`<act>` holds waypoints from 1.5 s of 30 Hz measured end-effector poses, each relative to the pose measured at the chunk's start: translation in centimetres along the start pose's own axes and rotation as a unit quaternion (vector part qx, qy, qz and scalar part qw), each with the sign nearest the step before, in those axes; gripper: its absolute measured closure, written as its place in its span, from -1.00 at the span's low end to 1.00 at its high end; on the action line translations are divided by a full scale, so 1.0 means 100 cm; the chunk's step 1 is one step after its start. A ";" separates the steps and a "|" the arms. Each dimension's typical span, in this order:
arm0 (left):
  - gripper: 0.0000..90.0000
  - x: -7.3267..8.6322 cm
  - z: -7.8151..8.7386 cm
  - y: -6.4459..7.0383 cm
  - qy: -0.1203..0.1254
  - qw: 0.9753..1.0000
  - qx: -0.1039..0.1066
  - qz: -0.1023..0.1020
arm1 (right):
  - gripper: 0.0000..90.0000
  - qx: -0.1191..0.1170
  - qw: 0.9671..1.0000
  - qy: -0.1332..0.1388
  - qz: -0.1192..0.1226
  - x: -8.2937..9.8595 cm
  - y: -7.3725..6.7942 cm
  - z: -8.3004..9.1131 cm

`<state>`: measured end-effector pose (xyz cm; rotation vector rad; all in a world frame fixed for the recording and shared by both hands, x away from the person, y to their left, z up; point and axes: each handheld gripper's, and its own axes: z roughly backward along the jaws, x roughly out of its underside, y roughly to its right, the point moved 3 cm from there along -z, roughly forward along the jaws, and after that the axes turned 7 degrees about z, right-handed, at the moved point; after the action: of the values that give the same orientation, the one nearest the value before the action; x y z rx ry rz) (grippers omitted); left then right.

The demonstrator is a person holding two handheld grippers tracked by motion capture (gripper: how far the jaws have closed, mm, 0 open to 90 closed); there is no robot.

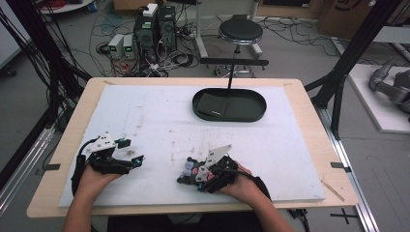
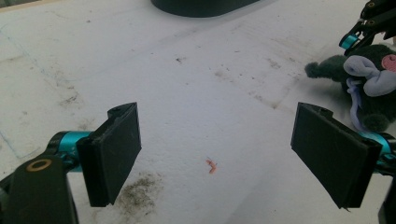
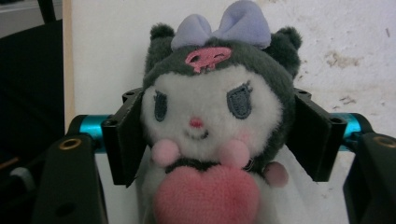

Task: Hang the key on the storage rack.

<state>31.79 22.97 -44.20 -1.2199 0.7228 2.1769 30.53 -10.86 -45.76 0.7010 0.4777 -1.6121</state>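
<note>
Plush toy (image 3: 212, 121) sits between the jaws of the right gripper (image 1: 193, 175), near the front edge of the white foam mat (image 1: 159, 121), right of centre in the high view. Jaws pressed against both sides of the toy's head, clamped at roughly the cheeks (the plush bulges forward between the pads (image 3: 125, 135)), so the hold looks secure. Face, lilac bow and pink heart turned toward the gripper's camera; likely taken by the head because that is the widest, firmest part to squeeze.

Left gripper (image 1: 126, 153) rests low over the mat at front left, jaws spread wide, nothing between them; bare stained foam under it. From its view the toy lies off to the right, well apart.

Black oval tray (image 1: 229, 105) stands at the mat's far side, a probable destination for the toy.
</note>
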 end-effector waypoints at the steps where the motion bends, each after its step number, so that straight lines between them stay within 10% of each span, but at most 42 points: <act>1: -0.64 0.000 0.000 0.000 0.000 1.000 0.000 0.000 | -0.26 -0.001 1.000 0.001 -0.005 0.000 0.000 0.002; 15: -0.64 -0.002 -0.002 -0.001 0.001 1.000 0.002 0.001 | -0.23 0.076 0.992 0.068 -0.075 0.009 0.040 0.061; 20: -0.64 -0.004 -0.005 0.000 0.001 1.000 0.008 0.000 | -0.23 0.129 0.981 0.092 -0.111 0.015 0.064 0.096; 45: -0.64 -0.018 -0.016 0.007 -0.005 1.000 0.022 -0.020 | -0.25 0.224 0.956 0.090 -0.168 0.015 0.152 0.169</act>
<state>33.06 21.06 -43.19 -1.1906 0.7319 2.1221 42.53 -25.62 -33.13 1.1631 0.3761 -2.0158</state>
